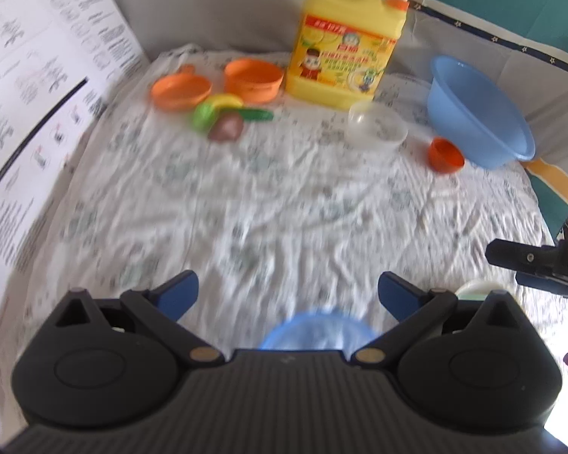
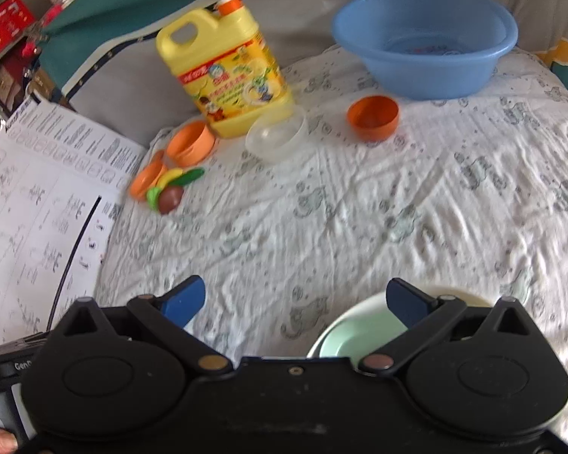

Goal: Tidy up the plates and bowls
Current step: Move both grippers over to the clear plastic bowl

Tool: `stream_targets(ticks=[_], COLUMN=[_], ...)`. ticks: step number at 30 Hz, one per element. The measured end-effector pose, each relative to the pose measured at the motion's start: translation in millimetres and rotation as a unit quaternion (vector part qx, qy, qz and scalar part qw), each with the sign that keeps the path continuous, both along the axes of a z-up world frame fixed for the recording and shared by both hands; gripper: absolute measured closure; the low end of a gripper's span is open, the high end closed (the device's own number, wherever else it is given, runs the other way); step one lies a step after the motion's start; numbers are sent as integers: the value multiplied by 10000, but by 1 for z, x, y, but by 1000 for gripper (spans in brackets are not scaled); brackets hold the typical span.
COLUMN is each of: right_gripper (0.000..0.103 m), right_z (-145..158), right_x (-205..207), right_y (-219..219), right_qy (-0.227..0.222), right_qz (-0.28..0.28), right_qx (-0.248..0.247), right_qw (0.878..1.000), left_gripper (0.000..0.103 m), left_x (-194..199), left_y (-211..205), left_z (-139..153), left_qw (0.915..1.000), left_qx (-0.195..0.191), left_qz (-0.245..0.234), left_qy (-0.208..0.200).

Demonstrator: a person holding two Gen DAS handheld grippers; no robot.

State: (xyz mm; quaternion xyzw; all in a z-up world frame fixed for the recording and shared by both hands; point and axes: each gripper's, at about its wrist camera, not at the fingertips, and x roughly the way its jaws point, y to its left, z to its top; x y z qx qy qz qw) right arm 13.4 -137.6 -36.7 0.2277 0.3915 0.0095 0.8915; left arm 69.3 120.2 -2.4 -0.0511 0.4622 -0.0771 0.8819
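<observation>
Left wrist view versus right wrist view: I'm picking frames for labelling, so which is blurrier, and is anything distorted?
Left wrist view: motion smear over the cloth and the yellow detergent jug; the clear plastic bowl is soft-edged. Right wrist view: sharper, the orange cup and blue basin have crisp rims, with mild blur near the toy food. Both views bend at the edges from fisheye.

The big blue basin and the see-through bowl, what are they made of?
The big blue basin looks like smooth, slightly glossy plastic: even colour, thin rolled rim, soft light reflections. The see-through bowl seems to be thin clear plastic, since the patterned cloth shows through its cloudy wall; glass can't be ruled out from the blur.
</observation>
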Motion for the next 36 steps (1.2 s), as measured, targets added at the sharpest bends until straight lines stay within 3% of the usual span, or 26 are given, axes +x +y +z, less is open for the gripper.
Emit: stream_targets(ticks=[11, 22, 31, 34, 36], right_gripper=[0, 1, 35, 50, 61], right_z=[20, 5, -25, -31, -36], right_x=[67, 163, 210, 220, 225], right_y=[-41, -43, -46, -43, -42], right_qy=[-294, -68, 171, 139, 141], right_qz=[-240, -130, -174, -162, -141], right_qx=[251, 529, 503, 517, 560], right_qw=[9990, 9985, 9984, 9984, 9982], left_gripper=[0, 1, 17, 26, 38], left_x=[91, 188, 226, 232, 237], left_y=[-48, -87, -106, -113, -117], left_z=[19, -13, -46, -52, -57], left_qw=[9992, 9990, 9983, 9982, 9981], left_qx=[282, 417, 415, 417, 420], left_qz=[-198, 178, 94, -1, -46], left_qy=[-217, 55, 399, 427, 448])
